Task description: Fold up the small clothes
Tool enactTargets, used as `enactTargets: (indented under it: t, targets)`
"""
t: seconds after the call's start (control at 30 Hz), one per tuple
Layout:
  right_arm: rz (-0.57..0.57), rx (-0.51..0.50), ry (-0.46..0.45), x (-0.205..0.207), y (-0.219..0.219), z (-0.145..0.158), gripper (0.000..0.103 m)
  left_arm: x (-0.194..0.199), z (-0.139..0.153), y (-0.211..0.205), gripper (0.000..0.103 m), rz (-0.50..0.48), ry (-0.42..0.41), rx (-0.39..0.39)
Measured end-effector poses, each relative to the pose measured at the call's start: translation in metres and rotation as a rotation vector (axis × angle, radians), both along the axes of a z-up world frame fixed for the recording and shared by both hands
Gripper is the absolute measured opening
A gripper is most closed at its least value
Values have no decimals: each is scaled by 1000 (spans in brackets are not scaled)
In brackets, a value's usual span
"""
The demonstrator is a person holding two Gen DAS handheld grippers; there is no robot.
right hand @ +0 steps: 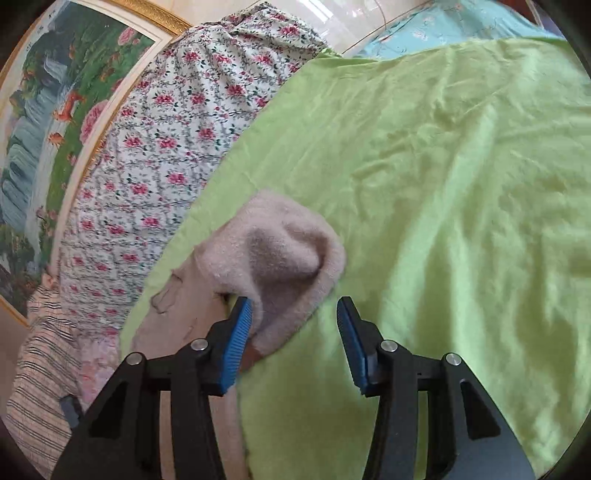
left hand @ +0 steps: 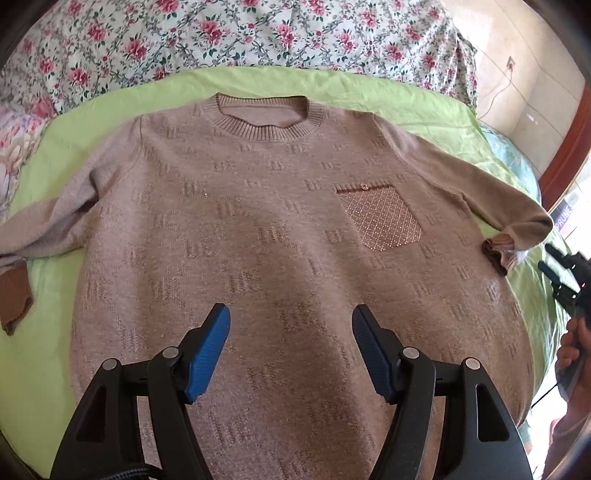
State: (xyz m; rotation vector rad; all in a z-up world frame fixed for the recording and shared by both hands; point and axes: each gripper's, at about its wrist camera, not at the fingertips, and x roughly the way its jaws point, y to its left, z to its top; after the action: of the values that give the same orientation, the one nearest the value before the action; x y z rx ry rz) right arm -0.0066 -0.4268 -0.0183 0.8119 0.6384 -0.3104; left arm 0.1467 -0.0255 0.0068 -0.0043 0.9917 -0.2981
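On the bed, over a lime-green sheet [left hand: 406,99], a tan knitted sweater [left hand: 280,229] lies flat and face up, its ribbed collar [left hand: 264,123] toward the far edge where a floral quilt [left hand: 229,33] is bunched up. A diamond-patterned chest pocket [left hand: 380,218] sits on the side of the body toward the bed's right edge. Both sleeves spread out to the sides: one runs toward the left edge and ends in a brown cuff [left hand: 14,299] turned back toward the near side, the other reaches the right edge, where its brown cuff [left hand: 498,254] is folded inward against the body. The left gripper [left hand: 290,332] hovers above the lower middle of the sweater with its blue fingers [left hand: 208,354] spread wide and nothing between them. In the right wrist view, the right gripper [right hand: 293,332] is also released, jaws apart; its left finger touches or sits just beside the fuzzy bent end of the right sleeve [right hand: 273,258], which rests on the sheet near the right edge of the bed. A framed landscape picture [right hand: 55,110] stands behind the quilt.
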Motion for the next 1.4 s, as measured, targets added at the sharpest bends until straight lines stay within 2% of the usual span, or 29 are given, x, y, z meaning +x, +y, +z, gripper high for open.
enactTargets:
  t: [0.07, 0.17, 0.2, 0.27, 0.3, 0.33, 0.37, 0.47, 0.53, 0.67, 0.8, 0.93, 1.07, 1.1, 1.2, 1.23, 1.33, 1.4]
  targets:
    - [9, 19, 17, 10, -5, -8, 42, 0, 0, -4, 69, -7, 3, -7]
    - [50, -26, 59, 41, -4, -14, 42, -3, 2, -12, 69, -25, -5, 1]
    - [72, -29, 68, 49, -5, -17, 33, -4, 2, -14, 69, -30, -6, 3]
    - [93, -5, 54, 52, -7, -17, 4, -6, 5, -14, 69, -34, -16, 11]
    - [94, -27, 39, 49, -6, -10, 4, -7, 6, -13, 69, -35, -22, 16]
    - [90, -101, 40, 45, -4, 7, 4, -8, 7, -11, 69, -34, -30, 20]
    - [93, -134, 36, 42, -4, 16, 4, -9, 9, -7, 69, -30, -36, 21]
    - [149, -178, -27, 40, 0, 62, 4, -5, 9, 5, 69, -11, -33, 6]
    - [253, -196, -83, 53, 18, 94, 4, -3, 8, 11, 69, 5, -30, -5]
    - [457, -135, -164, 104, 67, 121, 4, -5, 7, 20, 69, 24, -28, -47]
    - [626, -33, -160, 175, 126, 110, 4, -11, 6, 29, 70, 27, -32, -49]
    - [739, 94, -88, 242, 184, 68, 4, -11, 4, 43, 70, 44, -26, -63]
    - [814, 144, 7, 271, 245, 27, 4, -5, 3, 54, 71, 60, -24, -71]
    - [827, 171, 40, 280, 258, 14, 7, -4, 3, 56, 71, 62, -22, -75]
    - [842, 146, 100, 283, 268, -1, 9, 6, 0, 59, 73, 62, -7, -99]
    - [836, 131, 116, 283, 269, -1, 11, 9, 0, 60, 73, 60, -5, -106]
    - [812, 136, 89, 267, 258, 8, 29, 27, -4, 56, 77, 43, -3, -119]
    - [790, 116, 63, 254, 246, 15, 46, 41, -7, 52, 79, 35, -14, -109]
